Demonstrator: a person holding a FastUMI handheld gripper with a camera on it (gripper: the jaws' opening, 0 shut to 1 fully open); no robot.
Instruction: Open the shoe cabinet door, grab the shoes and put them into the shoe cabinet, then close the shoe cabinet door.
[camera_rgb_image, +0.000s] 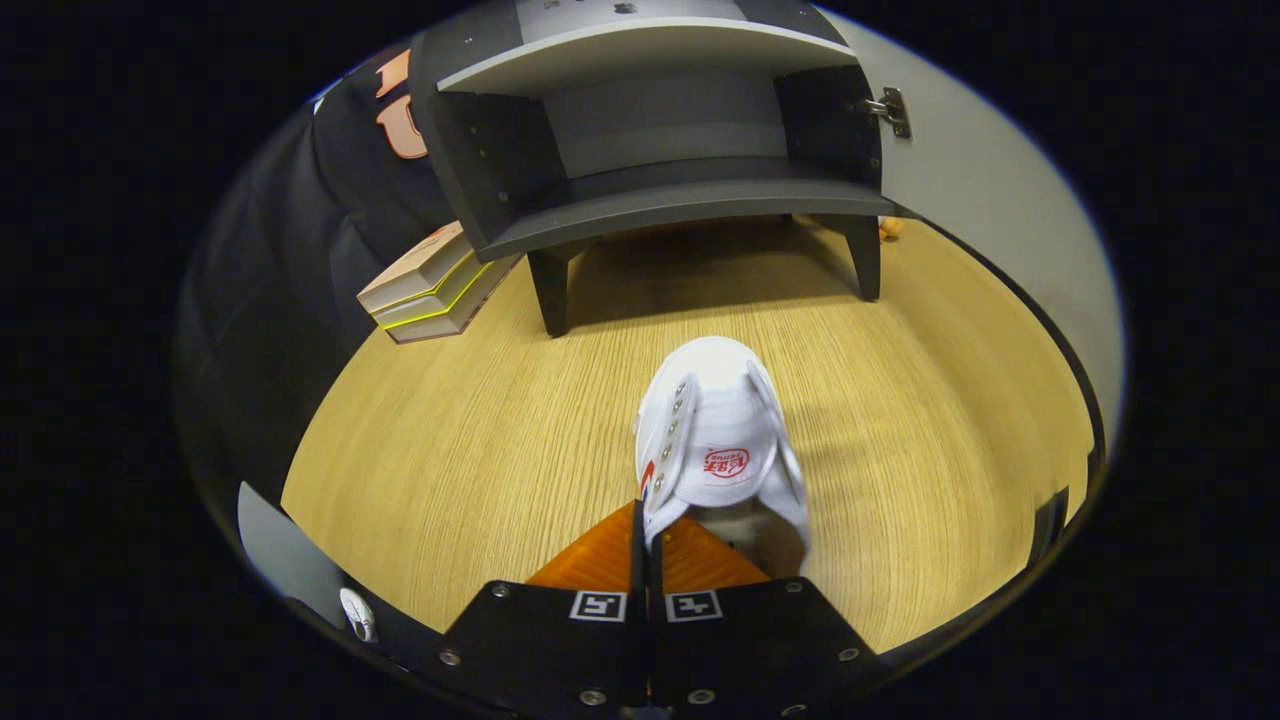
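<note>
At the bottom centre of the frame the gripper (648, 535) is closed on the heel edge of the white shoe (715, 440), so its toe points ahead. The shoe cabinet (640, 200) stands at the top centre with its door (990, 180) swung open at the right, its lower shelf ready to take the shoe; the books (435, 285) lie beside its left leg.

My gripper (648, 525) sits low and points forward, tilted slightly downward. Its two fingers are drawn together — only a thin seam shows between them — and they pinch the side wall of the white shoe (715, 440) at its opening. Both fingers press on that edge.
</note>
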